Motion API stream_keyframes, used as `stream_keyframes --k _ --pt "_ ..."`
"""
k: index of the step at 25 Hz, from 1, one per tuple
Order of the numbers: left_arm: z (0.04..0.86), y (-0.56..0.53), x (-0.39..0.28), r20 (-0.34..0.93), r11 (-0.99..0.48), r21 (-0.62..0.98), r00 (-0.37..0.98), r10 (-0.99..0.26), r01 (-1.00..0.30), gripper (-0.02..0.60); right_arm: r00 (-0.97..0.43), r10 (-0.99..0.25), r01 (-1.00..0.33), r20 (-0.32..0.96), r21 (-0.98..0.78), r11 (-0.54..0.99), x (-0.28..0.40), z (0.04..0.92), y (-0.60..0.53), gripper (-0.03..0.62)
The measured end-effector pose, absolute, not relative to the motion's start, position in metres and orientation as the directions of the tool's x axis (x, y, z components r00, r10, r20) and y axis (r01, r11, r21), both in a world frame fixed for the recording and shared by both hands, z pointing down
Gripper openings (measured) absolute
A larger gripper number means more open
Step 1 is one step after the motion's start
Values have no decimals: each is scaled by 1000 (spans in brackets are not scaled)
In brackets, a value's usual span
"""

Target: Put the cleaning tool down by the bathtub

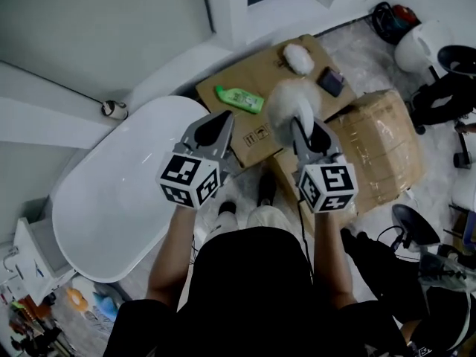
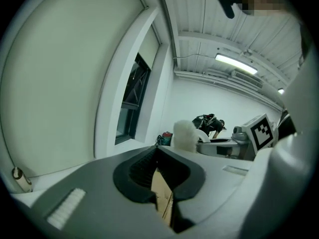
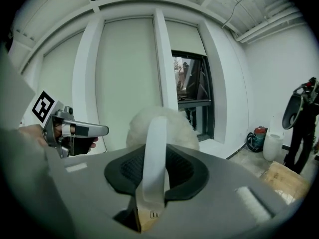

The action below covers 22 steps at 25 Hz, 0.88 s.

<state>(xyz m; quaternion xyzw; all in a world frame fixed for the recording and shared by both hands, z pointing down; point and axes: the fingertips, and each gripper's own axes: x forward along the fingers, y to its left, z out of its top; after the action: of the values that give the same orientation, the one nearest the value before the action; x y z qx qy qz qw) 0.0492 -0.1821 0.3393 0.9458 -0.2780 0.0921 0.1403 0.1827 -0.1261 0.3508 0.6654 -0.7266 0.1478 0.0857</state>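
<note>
1. The bathtub (image 1: 111,192) lies to the left of the left gripper (image 1: 218,127) and below it. Cardboard boxes (image 1: 379,143) lie below and ahead of both grippers.
2. The cleaning tool (image 1: 288,107) projects forward from the right gripper (image 1: 303,131). Its fluffy white head sits beyond the jaw tips, over the cardboard and apart from the bathtub.
3. Both forearms (image 1: 172,251) extend forward side by side, with the grippers apart.
4. Right gripper (image 3: 155,172): jaws clamped on the tool's flat white handle (image 3: 153,153).
5. Left gripper (image 2: 158,176): jaws closed together, holding nothing.
</note>
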Motion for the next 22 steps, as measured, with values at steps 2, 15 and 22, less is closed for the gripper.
stream_keyframes --k 2,15,22 --pt "341 -189 46 262 -781 214 805 -532 -586 -2 -145 -932 -987 331 -111 114 180 357 -141 95" --pt "355 -203 24 316 -641 214 673 -669 -738 -3 -345 -830 -939 439 -150 310 156 420 -204 97" --pt "373 -206 14 348 -565 227 608 -713 -793 -2 -384 -757 -921 529 -160 356 150 477 -223 97"
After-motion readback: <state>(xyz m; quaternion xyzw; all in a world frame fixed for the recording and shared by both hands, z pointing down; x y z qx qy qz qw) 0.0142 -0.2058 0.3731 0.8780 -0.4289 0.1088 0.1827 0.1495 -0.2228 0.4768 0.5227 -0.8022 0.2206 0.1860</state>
